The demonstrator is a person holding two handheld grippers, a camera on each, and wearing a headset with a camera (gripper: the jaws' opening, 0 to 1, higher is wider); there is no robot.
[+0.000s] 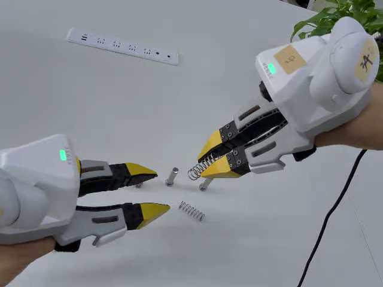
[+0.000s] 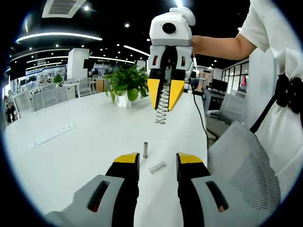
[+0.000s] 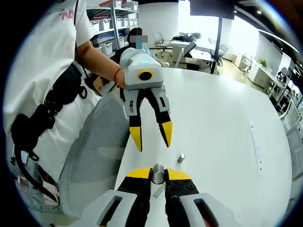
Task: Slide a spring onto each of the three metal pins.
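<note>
One spring (image 1: 194, 172) sat clamped in the right tool (image 1: 202, 166), just beside the upright pin (image 1: 172, 176); a second spring (image 1: 191, 210) lay loose on the worktop (image 1: 90, 101) near that pin, by the left tool (image 1: 163, 191), its jaws apart. Light and easily crushed, each likely wanted a gentle hold at one end.

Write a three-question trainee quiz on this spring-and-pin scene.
1. True or false: the right claw is shut on a spring.
2. Fill in: the left claw is ___ (open or shut).
3. The loose spring lies: A in the left claw; B on the table; C in the right claw.
Key: 1 true; 2 open; 3 B.
</note>
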